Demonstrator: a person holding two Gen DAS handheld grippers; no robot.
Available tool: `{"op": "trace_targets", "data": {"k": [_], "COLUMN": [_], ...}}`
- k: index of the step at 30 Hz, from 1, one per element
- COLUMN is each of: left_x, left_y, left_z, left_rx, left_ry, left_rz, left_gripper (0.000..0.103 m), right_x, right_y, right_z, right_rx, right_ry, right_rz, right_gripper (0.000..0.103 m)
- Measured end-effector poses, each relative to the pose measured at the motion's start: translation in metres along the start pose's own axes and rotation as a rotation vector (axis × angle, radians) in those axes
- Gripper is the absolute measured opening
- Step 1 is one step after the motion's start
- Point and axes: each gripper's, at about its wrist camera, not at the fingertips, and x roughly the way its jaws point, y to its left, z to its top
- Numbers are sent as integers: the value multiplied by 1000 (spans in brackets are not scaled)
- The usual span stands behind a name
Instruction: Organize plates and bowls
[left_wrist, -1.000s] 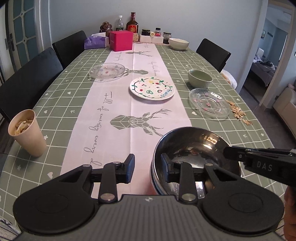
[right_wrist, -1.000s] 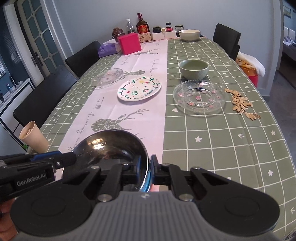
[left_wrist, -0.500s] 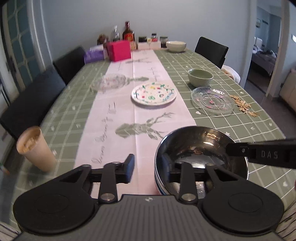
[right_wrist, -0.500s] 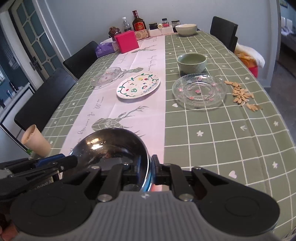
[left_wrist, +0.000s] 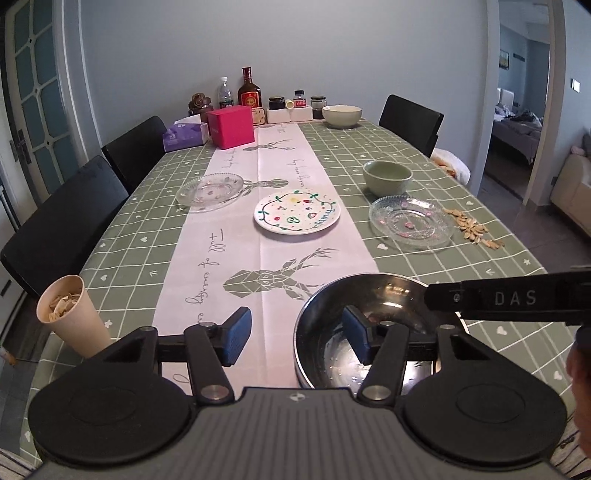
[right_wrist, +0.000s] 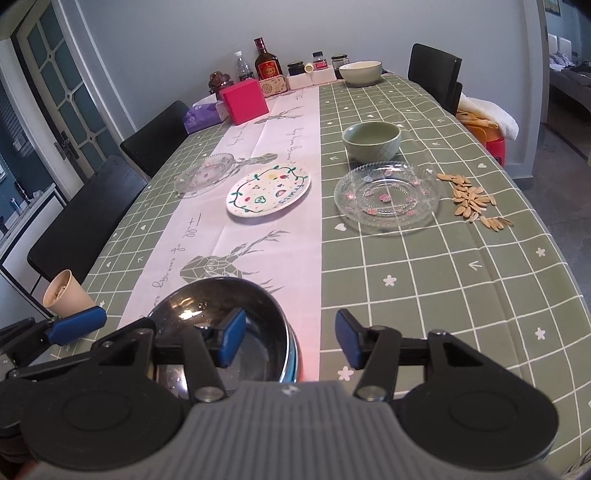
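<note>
A shiny steel bowl (left_wrist: 373, 310) (right_wrist: 218, 310) rests on the table's near end, seemingly nested in another bowl. My left gripper (left_wrist: 297, 338) straddles its left rim, jaws opening, pads clear of the metal. My right gripper (right_wrist: 289, 343) straddles the right rim, jaws also opening and not touching. Farther out lie a white painted plate (left_wrist: 296, 212), a glass plate (left_wrist: 411, 220) at right, another glass plate (left_wrist: 209, 187) at left, a green bowl (left_wrist: 386, 177) and a pale bowl (left_wrist: 341, 115) at the far end.
A paper cup (left_wrist: 68, 314) of shells stands near the left front edge. Loose seeds (left_wrist: 471, 230) lie beside the right glass plate. A pink box (left_wrist: 231, 126), a tissue box (left_wrist: 184, 137), bottles and jars crowd the far end. Black chairs line both sides.
Both grippers' jaws have spread apart. The right one was clamped on the steel bowl's rim and has let go. The bowl stays where it was.
</note>
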Motion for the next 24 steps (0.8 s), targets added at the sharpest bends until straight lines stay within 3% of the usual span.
{"op": "trace_targets", "data": {"k": [15,19,24], "left_x": [-42,-52,-56], "left_y": [-14,-25,-40], "left_z": [57,78,108], "left_rx": [-25,25,46], "left_ry": [-96,-143,-167], "left_rz": [-32,-49,-65], "left_gripper": [67,68,68], "right_x": [-64,-79,-95], "right_y": [-14,-23,-25], "right_z": [52,73,105], "right_rx": [119,170,122], "right_ry": [-130,-142,-190], "right_rz": [84,107,63], "right_gripper": [55,55,55]}}
